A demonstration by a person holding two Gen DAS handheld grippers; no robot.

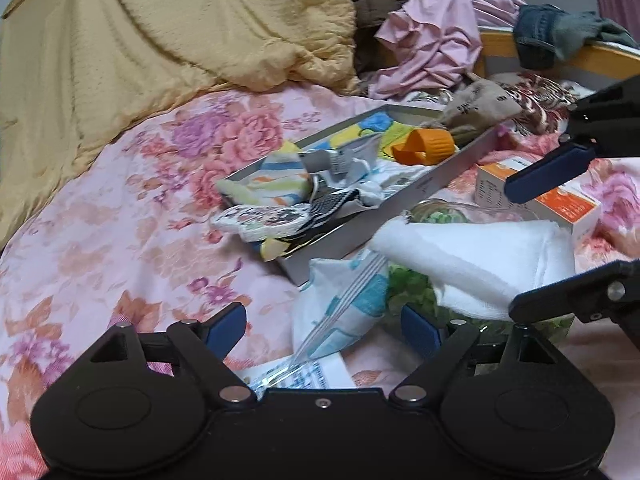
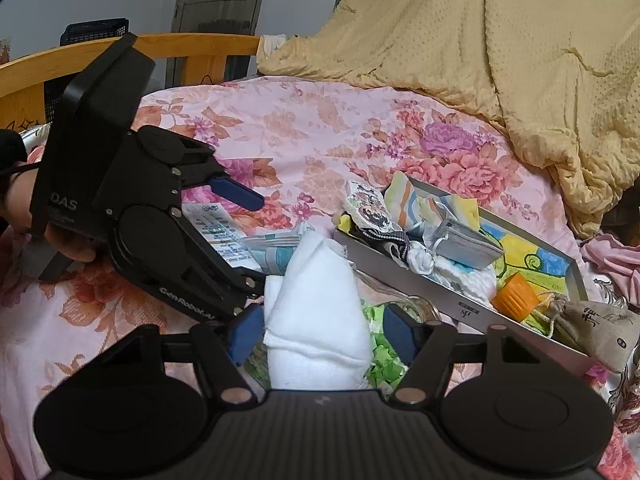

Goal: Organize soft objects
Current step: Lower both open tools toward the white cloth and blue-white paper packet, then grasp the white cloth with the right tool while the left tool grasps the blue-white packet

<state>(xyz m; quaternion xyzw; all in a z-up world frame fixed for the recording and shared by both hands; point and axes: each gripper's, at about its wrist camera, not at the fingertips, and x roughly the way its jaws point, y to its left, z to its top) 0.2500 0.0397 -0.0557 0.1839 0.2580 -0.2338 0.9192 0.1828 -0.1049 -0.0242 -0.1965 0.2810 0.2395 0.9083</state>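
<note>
A folded white towel (image 2: 316, 300) lies on a glass jar of green paper bits (image 2: 380, 356) on the flowered bedspread. My right gripper (image 2: 322, 334) stands open around the towel's near end; the left pad touches it, while the right pad stands clear. In the left wrist view the same gripper (image 1: 514, 250) straddles the towel (image 1: 480, 256) from the right. My left gripper (image 1: 324, 326) is open, with a blue-and-white plastic packet (image 1: 340, 312) lying between its fingers, not pressed. A grey metal tray (image 1: 420, 188) behind holds cloths, a face mask and an orange cap (image 1: 424, 146).
A yellow quilt (image 1: 160, 40) is heaped at the back, with pink clothes (image 1: 432, 40) beside it. An orange-and-white box (image 1: 560, 208) lies right of the tray. A beige pouch (image 2: 600, 320) hangs over the tray's end (image 2: 440, 300). A wooden bed rail (image 2: 180, 48) borders the far side.
</note>
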